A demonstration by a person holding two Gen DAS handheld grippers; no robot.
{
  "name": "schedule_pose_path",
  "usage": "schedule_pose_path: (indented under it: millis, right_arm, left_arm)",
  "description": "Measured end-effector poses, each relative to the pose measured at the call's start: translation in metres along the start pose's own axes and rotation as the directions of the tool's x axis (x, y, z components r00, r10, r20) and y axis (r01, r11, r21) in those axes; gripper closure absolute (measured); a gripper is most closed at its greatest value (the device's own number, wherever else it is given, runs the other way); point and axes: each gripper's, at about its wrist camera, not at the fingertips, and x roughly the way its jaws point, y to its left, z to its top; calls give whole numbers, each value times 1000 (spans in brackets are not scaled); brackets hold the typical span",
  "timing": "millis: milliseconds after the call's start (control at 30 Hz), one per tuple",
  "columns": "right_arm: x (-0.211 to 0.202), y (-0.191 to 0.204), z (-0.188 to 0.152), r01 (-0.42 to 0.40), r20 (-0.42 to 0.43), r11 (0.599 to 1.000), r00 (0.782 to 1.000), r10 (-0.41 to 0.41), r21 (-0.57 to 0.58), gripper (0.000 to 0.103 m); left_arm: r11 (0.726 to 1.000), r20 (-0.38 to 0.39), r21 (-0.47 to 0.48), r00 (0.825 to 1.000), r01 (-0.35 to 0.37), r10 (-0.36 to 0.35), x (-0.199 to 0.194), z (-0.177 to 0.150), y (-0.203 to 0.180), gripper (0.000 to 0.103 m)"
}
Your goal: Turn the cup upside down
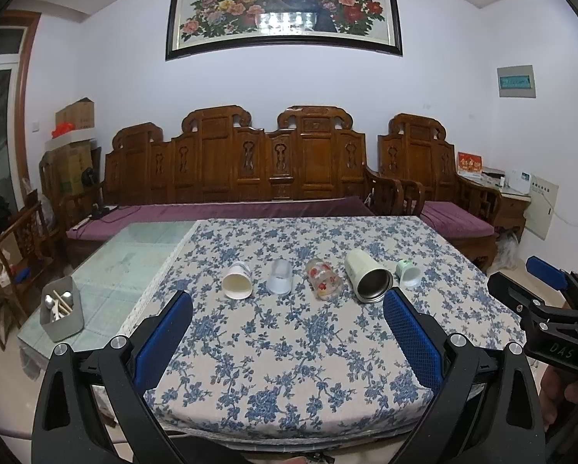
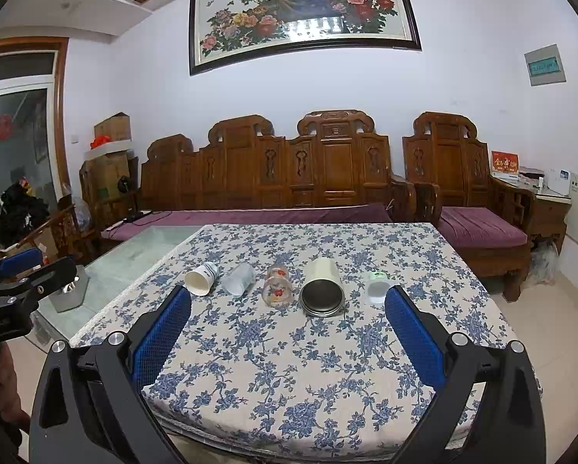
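Note:
Several cups lie on their sides in a row on the floral tablecloth (image 1: 289, 348): a white paper cup (image 1: 238, 280) (image 2: 200, 278), a clear plastic cup (image 1: 279, 276) (image 2: 239, 278), a flowered glass (image 1: 323, 278) (image 2: 277, 285), a cream steel-lined tumbler (image 1: 367, 275) (image 2: 322, 287) and a small white-green cup (image 1: 408, 272) (image 2: 378, 287). My left gripper (image 1: 287, 301) is open and empty, short of the row. My right gripper (image 2: 288, 301) is open and empty, short of the row; it also shows in the left wrist view (image 1: 552, 301).
A grey utensil holder (image 1: 61, 309) stands on the glass tabletop (image 1: 134, 255) left of the cloth. A carved wooden sofa (image 1: 235, 166) with purple cushions runs behind the table. An armchair (image 1: 436, 178) stands at the right.

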Motion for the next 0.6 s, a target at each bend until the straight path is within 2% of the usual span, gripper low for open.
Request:
schedule_pose_path:
  millis: [600]
  right_arm:
    - [-6, 4, 5, -7, 15, 1000, 1000, 7, 10, 2]
  left_arm:
    - [1000, 8, 0, 1000, 3, -3, -4, -1, -2, 8]
